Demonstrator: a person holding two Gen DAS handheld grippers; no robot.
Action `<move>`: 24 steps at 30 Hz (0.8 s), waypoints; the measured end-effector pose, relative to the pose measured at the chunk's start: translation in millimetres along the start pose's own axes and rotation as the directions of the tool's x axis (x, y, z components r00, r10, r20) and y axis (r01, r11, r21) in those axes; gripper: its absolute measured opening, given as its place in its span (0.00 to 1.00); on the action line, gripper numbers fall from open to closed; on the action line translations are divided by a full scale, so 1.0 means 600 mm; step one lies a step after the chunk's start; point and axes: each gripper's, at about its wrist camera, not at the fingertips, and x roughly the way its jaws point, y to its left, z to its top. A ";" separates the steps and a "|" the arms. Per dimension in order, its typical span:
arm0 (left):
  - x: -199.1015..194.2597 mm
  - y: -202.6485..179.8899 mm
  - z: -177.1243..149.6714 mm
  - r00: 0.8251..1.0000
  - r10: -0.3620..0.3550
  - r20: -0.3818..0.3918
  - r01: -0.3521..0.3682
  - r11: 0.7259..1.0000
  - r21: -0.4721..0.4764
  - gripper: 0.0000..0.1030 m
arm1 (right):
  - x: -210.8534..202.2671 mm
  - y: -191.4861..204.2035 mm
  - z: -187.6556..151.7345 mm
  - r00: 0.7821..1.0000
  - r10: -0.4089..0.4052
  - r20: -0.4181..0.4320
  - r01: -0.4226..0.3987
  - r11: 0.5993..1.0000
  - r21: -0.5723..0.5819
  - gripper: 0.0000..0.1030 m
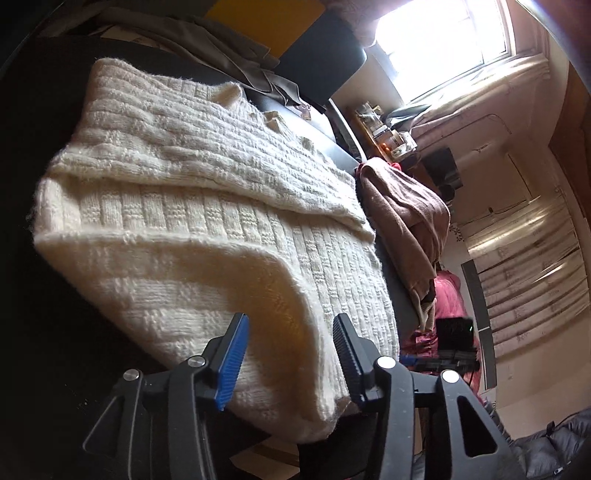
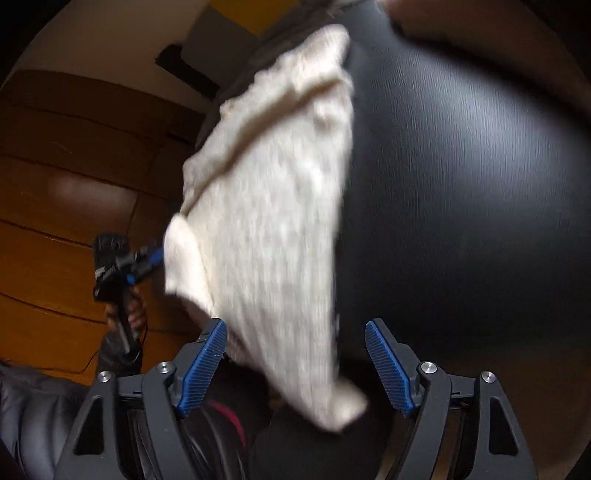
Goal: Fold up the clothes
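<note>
Left wrist view: a black table (image 1: 44, 122) fills the left and upper left of the frame and bears a cream knitted sweater (image 1: 207, 206), which covers the centre of the frame. The sweater lies flat with one part folded over across its upper half; a thick folded edge runs down to the bottom centre. A grey garment (image 1: 229, 48) lies crumpled at the top centre, behind the sweater. A brown garment (image 1: 402, 218) hangs over the table's edge at the right centre, just beside the sweater. A bright window (image 1: 443, 33) occupies the upper right.

The left gripper (image 1: 291, 354) sits at the bottom centre, its jaws apart; the sweater's folded edge lies between the blue pads (image 1: 232, 365), which do not press on it.

Right wrist view (blurred): the black table (image 2: 480, 184) fills the right half. The cream knitted sweater (image 2: 273, 221) runs from the top centre to the bottom centre. The right gripper (image 2: 295, 362) stands at the bottom centre with jaws wide apart; the sweater's lower corner lies between the pads, unclamped. At the left centre, a hand (image 2: 135, 310) holds the left gripper (image 2: 151, 258) beside the sweater's edge.
</note>
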 end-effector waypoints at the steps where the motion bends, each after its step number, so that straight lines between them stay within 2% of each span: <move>1: 0.000 -0.004 0.001 1.000 -0.011 -0.002 0.011 1.000 0.005 0.47 | 0.013 -0.002 -0.009 1.000 0.019 -0.016 -0.019 1.000 -0.001 0.76; 4: 0.006 -0.015 0.008 1.000 0.005 -0.016 -0.005 1.000 0.022 0.49 | 0.058 0.002 -0.017 0.999 0.049 -0.019 -0.050 0.999 -0.018 0.76; 7: 0.016 -0.018 0.013 0.998 0.035 -0.044 -0.034 0.999 0.039 0.50 | 0.070 0.005 -0.022 0.999 0.055 0.001 -0.055 0.998 -0.033 0.75; 9: 0.025 -0.020 0.014 0.995 0.076 -0.059 -0.072 0.996 0.057 0.51 | 0.068 0.010 -0.032 0.999 0.035 -0.006 -0.035 0.998 -0.060 0.56; 10: 0.028 -0.022 0.014 0.994 0.090 -0.065 -0.086 0.994 0.068 0.51 | 0.062 0.014 -0.037 0.999 0.031 -0.008 -0.032 0.996 -0.077 0.36; 13: 0.042 -0.027 0.014 0.991 0.108 -0.081 -0.102 0.992 0.076 0.51 | 0.054 0.021 -0.042 1.000 0.012 -0.022 -0.014 0.994 -0.110 0.34; 15: 0.056 -0.033 0.013 0.985 0.137 -0.105 -0.128 0.988 0.087 0.51 | 0.073 0.011 -0.038 0.998 0.017 -0.056 -0.021 0.997 -0.074 0.36; 17: 0.070 -0.046 0.007 0.976 0.163 -0.144 -0.144 0.980 0.135 0.49 | 0.097 -0.002 -0.031 0.996 0.028 -0.090 -0.029 0.999 -0.016 0.38; 18: 0.077 -0.053 0.002 0.970 0.180 -0.163 -0.152 0.974 0.167 0.47 | 0.107 0.005 -0.030 0.995 0.006 -0.101 -0.009 0.999 -0.035 0.38; 19: 0.081 -0.058 -0.003 0.968 0.186 -0.171 -0.154 0.971 0.182 0.45 | 0.117 0.015 -0.030 0.994 -0.025 -0.110 0.018 0.997 -0.069 0.38; 20: 0.084 -0.063 -0.008 0.965 0.190 -0.179 -0.155 0.968 0.195 0.33 | 0.121 0.027 -0.031 0.992 -0.047 -0.114 0.036 0.994 -0.100 0.34; 21: 0.084 -0.065 -0.013 0.968 0.179 -0.176 -0.144 0.970 0.196 0.13 | 0.124 0.039 -0.031 0.991 -0.067 -0.116 0.051 0.990 -0.132 0.29; 22: 0.082 -0.064 -0.015 0.972 0.159 -0.174 -0.124 0.973 0.192 0.06 | 0.123 0.052 -0.030 0.992 -0.073 -0.105 0.056 0.986 -0.156 0.16; 24: 0.065 -0.064 -0.020 0.986 0.089 -0.139 -0.065 0.984 0.163 0.07 | 0.117 0.078 -0.026 0.994 -0.077 -0.072 0.062 0.978 -0.198 0.14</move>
